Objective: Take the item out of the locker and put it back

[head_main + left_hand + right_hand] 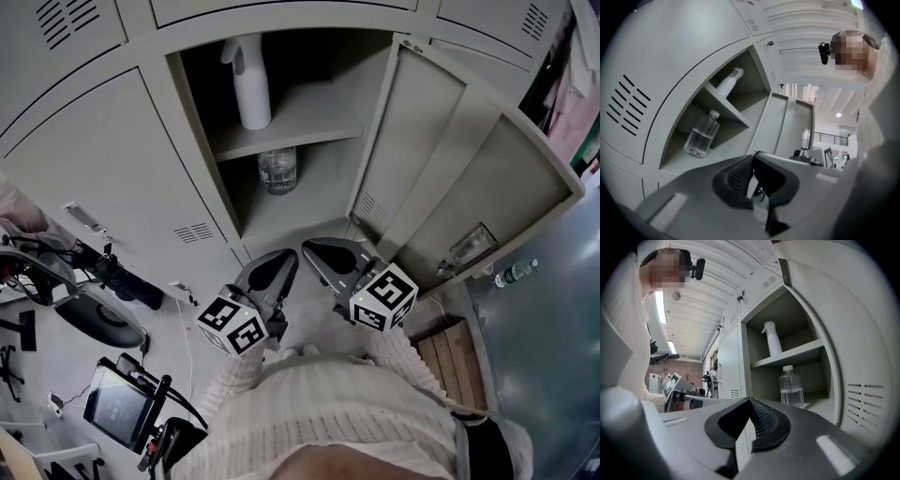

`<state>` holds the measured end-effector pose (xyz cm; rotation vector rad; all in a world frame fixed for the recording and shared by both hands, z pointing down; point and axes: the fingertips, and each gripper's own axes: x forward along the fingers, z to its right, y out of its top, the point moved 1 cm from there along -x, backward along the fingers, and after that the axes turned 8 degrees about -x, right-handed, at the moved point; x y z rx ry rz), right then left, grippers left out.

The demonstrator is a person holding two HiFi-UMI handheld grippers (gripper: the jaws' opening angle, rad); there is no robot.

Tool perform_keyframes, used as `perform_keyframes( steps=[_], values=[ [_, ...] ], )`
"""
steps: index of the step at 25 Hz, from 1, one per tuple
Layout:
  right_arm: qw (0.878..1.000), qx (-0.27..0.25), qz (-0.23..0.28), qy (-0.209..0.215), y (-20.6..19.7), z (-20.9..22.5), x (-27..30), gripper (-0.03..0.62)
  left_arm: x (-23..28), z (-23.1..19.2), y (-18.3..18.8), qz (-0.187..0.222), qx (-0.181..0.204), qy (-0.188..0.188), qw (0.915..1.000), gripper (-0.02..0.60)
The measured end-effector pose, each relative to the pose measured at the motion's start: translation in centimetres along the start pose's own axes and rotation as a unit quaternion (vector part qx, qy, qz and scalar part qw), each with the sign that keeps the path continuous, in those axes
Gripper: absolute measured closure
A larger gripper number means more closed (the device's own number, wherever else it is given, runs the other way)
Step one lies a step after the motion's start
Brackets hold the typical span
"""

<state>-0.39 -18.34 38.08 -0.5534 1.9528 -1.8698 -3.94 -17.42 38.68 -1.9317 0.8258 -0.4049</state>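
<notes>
Left gripper: you are holding the left gripper (281,262) with its pads pressed together and nothing between them; it is hovering low in the head view, just below the open locker (202,141).
Right gripper: the right gripper (323,253) is sitting just beside it, to the right in the frame, jaws likewise closed on nothing.
Candidates: two things are standing inside, so which one the task means is your call. A clear water bottle (278,170) is resting on the locker floor at centre frame, and a white spray bottle (249,82) is standing on the shelf (300,127) toward the upper middle.
Key relation: the water bottle is lying straight up the frame from the left gripper's tips, while the right gripper is sitting off to the right of that line. The left one is therefore looking like the nearer, better aligned tool.
Left gripper view: the water bottle (701,136) is appearing up and left of the closed tips (752,159).
Right gripper view: the same bottle (791,387) is showing up and right of the tips (749,401).
Long axis: both bottles are standing upright, and your jaws are parting sideways, so they are already suiting a grasp round the body.
Door: the door (450,159) is swinging wide at the right of the frame, clear of the path.
Coming move: you are probably needing to open the jaws before reaching in.
</notes>
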Motion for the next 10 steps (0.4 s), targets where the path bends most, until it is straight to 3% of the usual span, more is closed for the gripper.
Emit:
perform_keyframes(
  steps=[10],
  values=[
    [1.0, -0.003, 0.006, -0.02, 0.6, 1.2, 0.1, 0.594, 0.2, -0.2, 0.4, -0.001, 0.002, -0.006, 1.0, 0.575]
  ],
)
